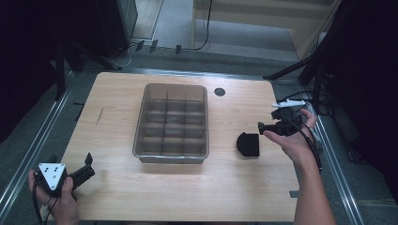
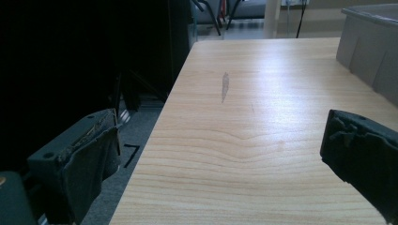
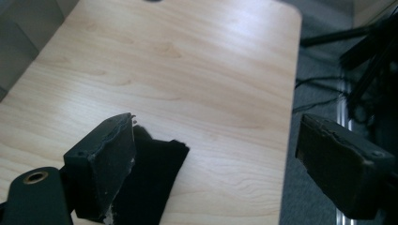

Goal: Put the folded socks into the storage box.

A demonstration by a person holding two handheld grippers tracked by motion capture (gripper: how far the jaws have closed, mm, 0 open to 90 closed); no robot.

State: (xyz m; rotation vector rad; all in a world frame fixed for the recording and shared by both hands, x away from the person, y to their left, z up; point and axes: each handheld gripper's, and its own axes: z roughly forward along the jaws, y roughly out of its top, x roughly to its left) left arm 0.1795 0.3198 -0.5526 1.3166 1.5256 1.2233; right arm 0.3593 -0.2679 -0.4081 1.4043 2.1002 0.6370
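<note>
Left tongs (image 1: pixel 87 165): held in the person's left hand (image 1: pixel 61 197) at the near left corner of the bench, grey three-cornered plate on top. Jaws stand wide apart with nothing between them. In the left gripper view the left tongs (image 2: pixel 220 154) straddle the bench's left edge: one jaw hangs over the grey floor (image 2: pixel 136 136), the other over the wood.

Right tongs (image 1: pixel 265 125): held in the person's right hand (image 1: pixel 293 140) at the right side of the bench, raised above the surface and pointing inward toward the middle. Jaws wide apart, gripping nothing. In the right gripper view the right tongs (image 3: pixel 213 159) show one jaw above the wood and the other beyond the bench's right edge.

Black folded piece of cloth-like material (image 1: pixel 248 144): lies flat on the bench, just beside and below the right tongs, apart from the jaws. In the right gripper view the same black piece (image 3: pixel 155 183) sits partly behind the left-hand jaw; whether the jaw touches it, cannot tell.

Translucent grey plastic bin with a grid of inner dividers (image 1: pixel 171 123): stands in the middle of the light wooden bench (image 1: pixel 117 187), well apart from both tongs. Its compartments look empty. A corner of the bin (image 2: pixel 371 51) shows at the upper right of the left gripper view.

Small dark round hole (image 1: pixel 219 92) in the bench top, just beyond the bin's far right corner.
</note>
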